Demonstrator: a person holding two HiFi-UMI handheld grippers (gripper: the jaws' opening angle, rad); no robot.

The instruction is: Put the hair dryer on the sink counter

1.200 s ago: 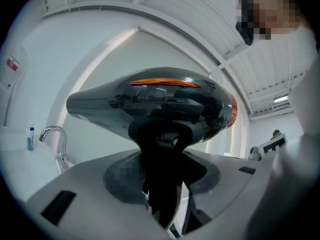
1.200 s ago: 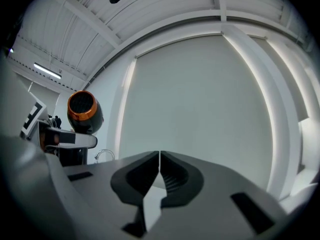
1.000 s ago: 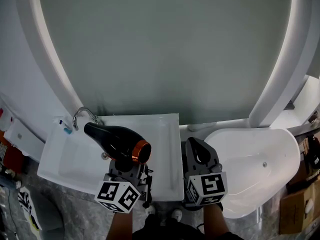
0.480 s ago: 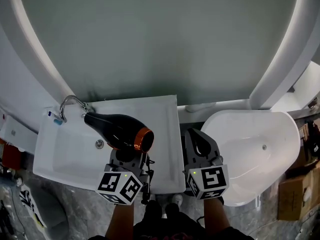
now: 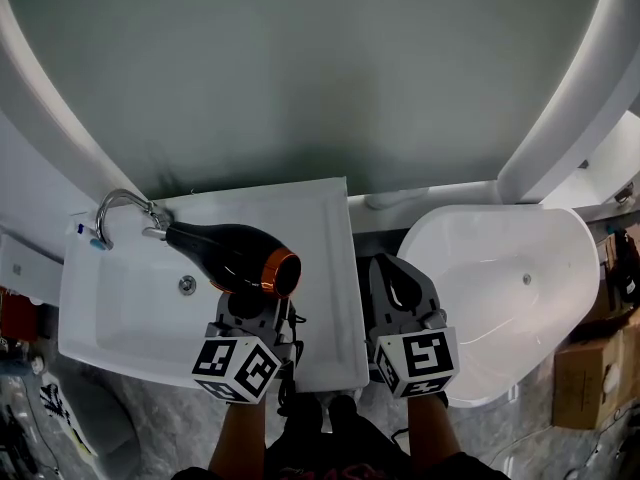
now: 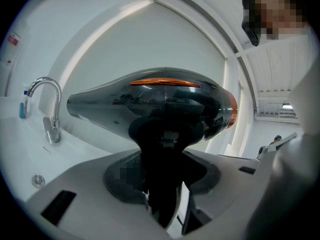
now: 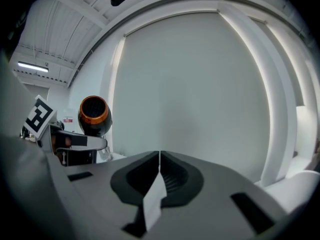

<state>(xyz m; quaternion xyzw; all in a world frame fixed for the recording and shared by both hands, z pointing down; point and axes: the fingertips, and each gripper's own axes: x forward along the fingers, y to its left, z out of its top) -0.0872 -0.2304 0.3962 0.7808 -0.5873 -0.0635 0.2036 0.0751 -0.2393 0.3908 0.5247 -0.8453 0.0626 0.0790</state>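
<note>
A glossy black hair dryer point(image 5: 232, 255) with an orange ring at its rear hangs over the white sink counter point(image 5: 330, 298), nozzle towards the tap. My left gripper point(image 5: 252, 303) is shut on its handle; in the left gripper view the hair dryer point(image 6: 155, 106) fills the middle, its handle clamped between the jaws of the left gripper point(image 6: 160, 184). My right gripper point(image 5: 398, 293) hovers beside it to the right, over the gap between sink and tub, shut with nothing in it. In the right gripper view the right gripper point(image 7: 159, 166) shows its jaws meeting, with the hair dryer point(image 7: 94, 115) at the left.
A chrome tap point(image 5: 115, 213) stands at the basin's back left corner, with a drain point(image 5: 186, 284) in the basin floor. A white bathtub point(image 5: 500, 298) sits to the right. A large mirror wall with curved white frames rises behind. Cardboard boxes point(image 5: 590, 378) lie at far right.
Both grippers have sunk towards the sink together, the left one carrying the hair dryer. The sink has shifted left and the tub edged left in the head view.
</note>
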